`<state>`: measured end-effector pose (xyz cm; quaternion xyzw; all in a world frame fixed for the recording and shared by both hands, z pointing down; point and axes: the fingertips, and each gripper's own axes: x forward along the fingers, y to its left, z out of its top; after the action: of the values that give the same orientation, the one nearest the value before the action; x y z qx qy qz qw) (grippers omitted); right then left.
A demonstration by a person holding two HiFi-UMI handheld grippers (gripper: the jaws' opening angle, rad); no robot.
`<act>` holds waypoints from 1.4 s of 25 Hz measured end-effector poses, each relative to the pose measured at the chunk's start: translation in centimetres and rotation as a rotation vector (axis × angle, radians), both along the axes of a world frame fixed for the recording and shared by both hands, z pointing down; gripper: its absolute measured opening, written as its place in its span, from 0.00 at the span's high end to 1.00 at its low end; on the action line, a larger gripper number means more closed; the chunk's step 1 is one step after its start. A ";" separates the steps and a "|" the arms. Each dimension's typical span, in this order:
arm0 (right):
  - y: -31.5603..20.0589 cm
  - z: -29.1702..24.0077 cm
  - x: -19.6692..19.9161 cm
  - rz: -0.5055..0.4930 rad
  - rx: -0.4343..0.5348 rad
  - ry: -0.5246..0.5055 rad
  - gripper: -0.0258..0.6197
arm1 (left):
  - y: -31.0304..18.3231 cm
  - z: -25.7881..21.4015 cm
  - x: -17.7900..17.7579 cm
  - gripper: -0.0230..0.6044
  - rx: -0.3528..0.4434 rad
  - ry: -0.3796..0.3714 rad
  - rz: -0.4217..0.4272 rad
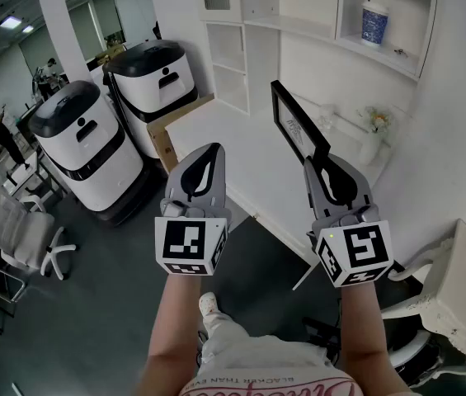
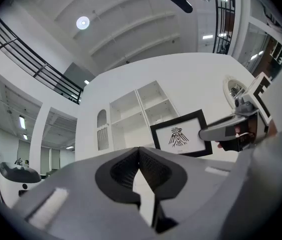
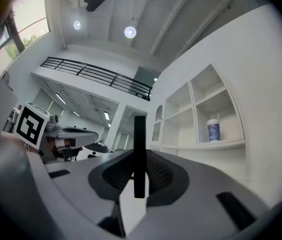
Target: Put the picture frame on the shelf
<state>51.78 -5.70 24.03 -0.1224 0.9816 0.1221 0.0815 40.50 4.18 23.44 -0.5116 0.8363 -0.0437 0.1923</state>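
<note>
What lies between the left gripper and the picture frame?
Only bare white counter, seen in the head view, separates the left gripper from the picture frame.

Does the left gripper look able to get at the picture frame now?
Probably yes: the left gripper is empty, shut, and only open air lies between it and the picture frame clamped in the right gripper.

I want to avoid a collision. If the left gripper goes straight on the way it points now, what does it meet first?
Probably the white shelf unit: its open compartments stand just beyond the shut jaws of the left gripper. The picture frame lies right of that line. Depth is unclear.
</note>
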 end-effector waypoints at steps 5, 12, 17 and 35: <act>-0.7 -0.3 -0.6 0.020 0.013 0.002 0.84 | -0.4 -0.7 -0.8 0.95 0.012 -0.019 0.009; -0.3 0.5 -3.8 0.017 0.004 0.020 0.84 | -0.8 -0.2 -4.4 0.95 0.009 -0.008 0.036; -0.8 0.4 -7.7 0.051 0.003 0.031 0.84 | -1.4 -0.4 -9.0 0.95 0.010 -0.005 0.059; 0.4 0.6 -25.9 0.165 -0.002 0.065 0.84 | -1.4 -0.3 -28.7 0.95 0.026 0.019 0.146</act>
<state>25.85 -5.33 24.64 -0.1991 0.9704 0.1314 0.0389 11.80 2.79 23.14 -0.5691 0.7991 -0.0138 0.1934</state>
